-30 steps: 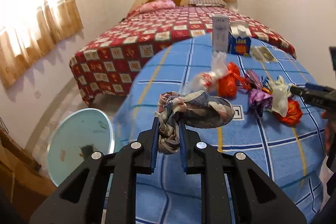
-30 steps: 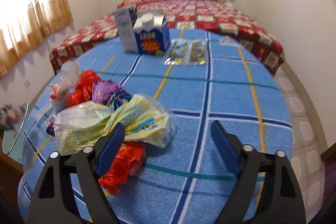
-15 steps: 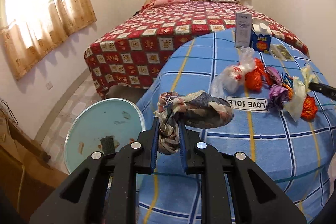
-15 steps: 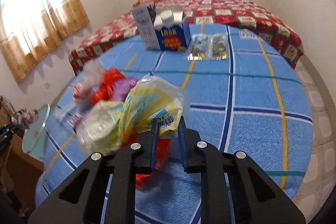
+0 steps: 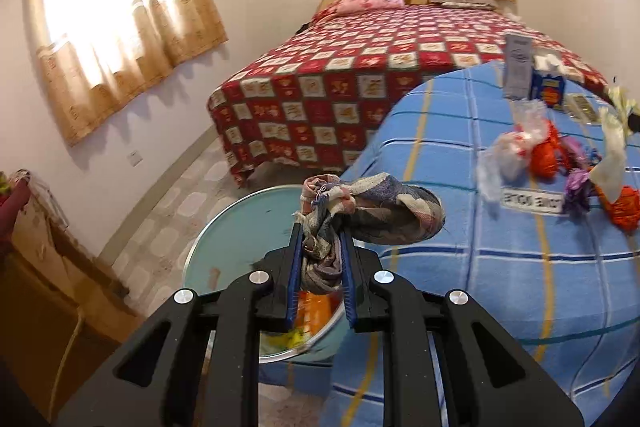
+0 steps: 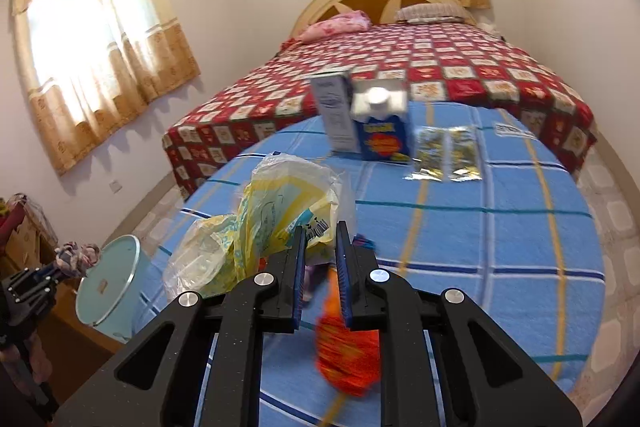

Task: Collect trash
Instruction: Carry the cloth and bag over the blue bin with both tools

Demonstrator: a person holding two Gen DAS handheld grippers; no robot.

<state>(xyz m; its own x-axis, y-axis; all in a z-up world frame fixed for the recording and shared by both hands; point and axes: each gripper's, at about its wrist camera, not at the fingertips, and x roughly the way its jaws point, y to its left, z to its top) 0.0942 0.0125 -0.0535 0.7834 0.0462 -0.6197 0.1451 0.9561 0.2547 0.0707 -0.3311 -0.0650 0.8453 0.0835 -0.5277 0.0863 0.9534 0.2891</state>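
While the left gripper (image 5: 320,251) keeps its jaws clamped on the bundled checked rag (image 5: 372,211), the view has swung from mid-table to the pale blue bin (image 5: 240,247), which now sits directly beneath the rag; the drop looks close. Orange and yellow scraps already lie inside. Further right, the right gripper (image 6: 320,259), wide apart a second ago, has closed on the yellow-and-clear plastic bag (image 6: 280,211) and raised it off the blue checked tablecloth (image 6: 500,247). An orange wrapper (image 6: 348,355) dangles blurred below the jaws. Both tongs now carry trash, so the pile remaining shrinks.
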